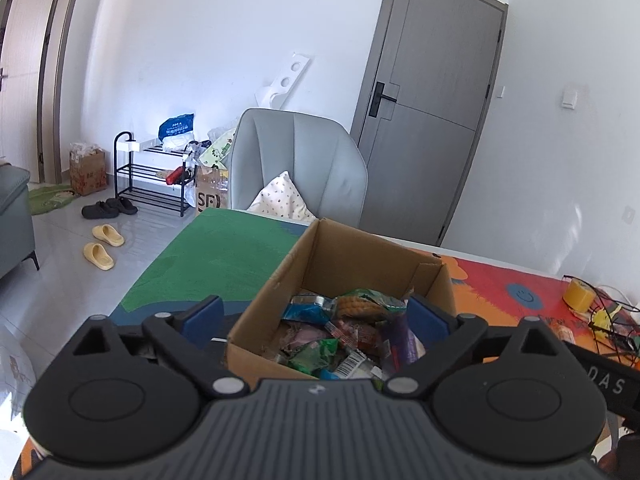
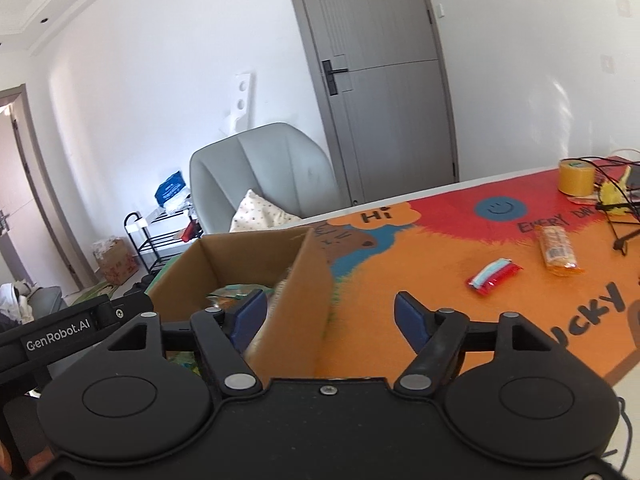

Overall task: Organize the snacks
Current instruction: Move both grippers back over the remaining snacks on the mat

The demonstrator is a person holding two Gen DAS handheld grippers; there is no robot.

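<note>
Left gripper (image 1: 316, 316) is spread wide, nothing pinched. Its fingers straddle the near left wall of the cardboard box (image 1: 340, 256): left finger outside over the surface (image 1: 224, 252), right finger inside over the contents. The box sits straight ahead, flaps open, holding a loose pile of snack packets (image 1: 340, 340); a yellow corn-print pack (image 1: 360, 306) lies on top just ahead of the fingers, green and red wrappers nearer the gripper body.

Right gripper (image 2: 330, 314) is also spread, pads touching nothing. No earlier frame given, so only the stance is reported. Its left finger sits inside the box (image 2: 280, 300) and its right finger outside, with the box's right wall between them but not pressed.

Still loose on the surface, ahead and to the right of the right gripper: a small red-and-blue packet (image 2: 494, 276), and beyond it an orange snack bar (image 2: 558, 250). They are well apart from the box and near each other. Further off at the right edge are a yellow tape roll (image 2: 576, 176) and a tangle of black cables (image 2: 618, 200).

A grey chair (image 1: 300, 160) stands behind the box.
</note>
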